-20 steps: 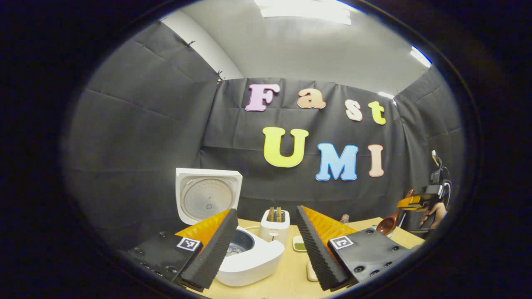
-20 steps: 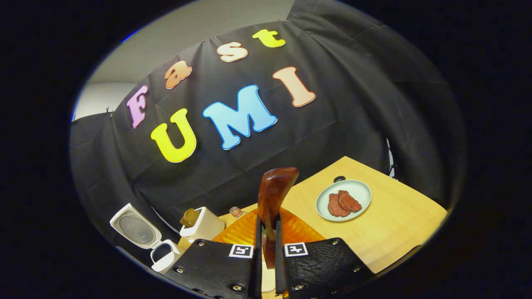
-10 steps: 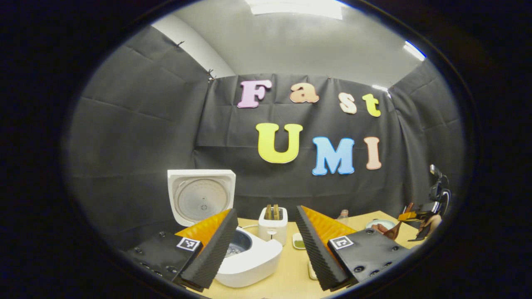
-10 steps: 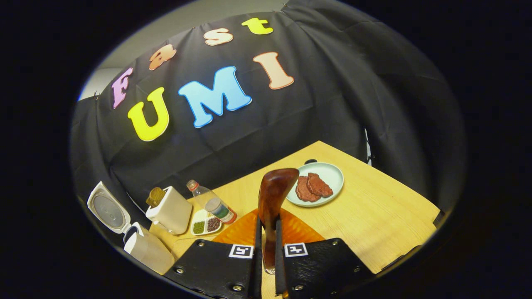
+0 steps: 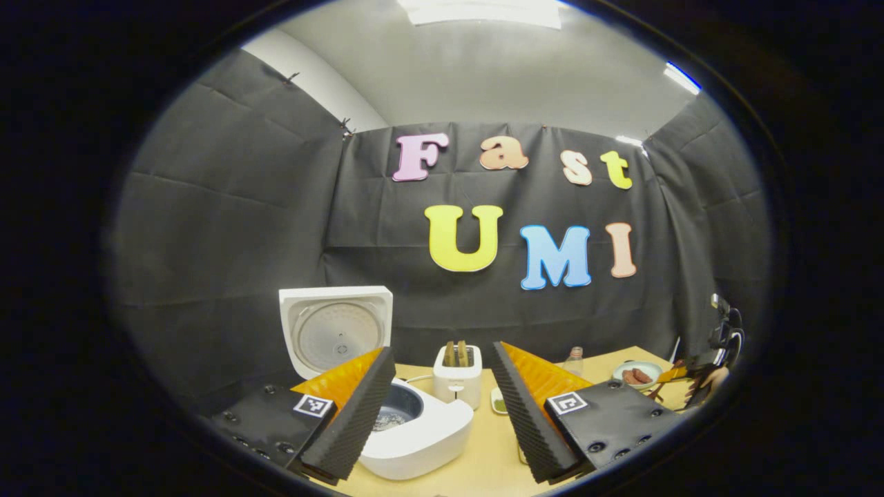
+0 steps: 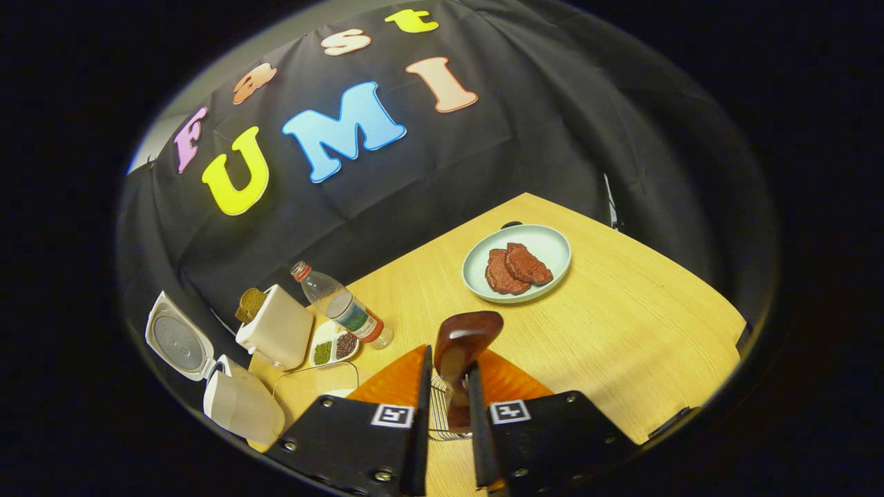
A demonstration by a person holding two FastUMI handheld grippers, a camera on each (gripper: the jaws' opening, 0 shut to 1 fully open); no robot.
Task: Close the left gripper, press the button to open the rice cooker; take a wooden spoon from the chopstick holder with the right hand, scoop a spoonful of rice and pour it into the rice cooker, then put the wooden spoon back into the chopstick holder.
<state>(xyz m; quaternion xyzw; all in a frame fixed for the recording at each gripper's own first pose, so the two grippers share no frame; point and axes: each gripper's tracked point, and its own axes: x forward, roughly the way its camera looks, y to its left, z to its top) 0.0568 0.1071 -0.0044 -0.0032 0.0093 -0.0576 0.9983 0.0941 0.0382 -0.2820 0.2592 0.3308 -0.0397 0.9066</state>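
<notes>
In the left gripper view, our left gripper (image 5: 436, 404) hangs above the near edge of the table (image 5: 483, 455) with its jaws spread wide and nothing between them. The rice cooker (image 5: 414, 431) sits at the table's left end, just beyond the left finger, with its lid (image 5: 336, 331) standing upright and open. The inner pot (image 5: 392, 408) is exposed; we cannot tell its contents. A toaster (image 5: 456, 376) with two slices in its slots stands behind the cooker, near the back edge.

Far off at the right end of the table, we see our right gripper (image 5: 673, 376) and the hand (image 5: 708, 383) that holds it, close to a plate (image 5: 637, 373).

In the right gripper view, our right gripper (image 6: 445, 414) has its fingers drawn close around the handle of the wooden spoon (image 6: 464, 345). The spoon bowl points upward and away from the camera. Whether both fingers press on the handle, we cannot tell. A wire holder (image 6: 442, 414) shows directly beneath the spoon, between the fingers, at the table's near edge.

The plate (image 6: 545, 238) carries two dark red pieces of meat (image 6: 516, 267) and lies toward the far right corner. A plastic bottle (image 6: 342, 307) leans beside a small divided dish (image 6: 333, 348) holding green and dark grains. The toaster (image 6: 276, 328) and the open rice cooker (image 6: 238, 407) stand along the left edge.
</notes>
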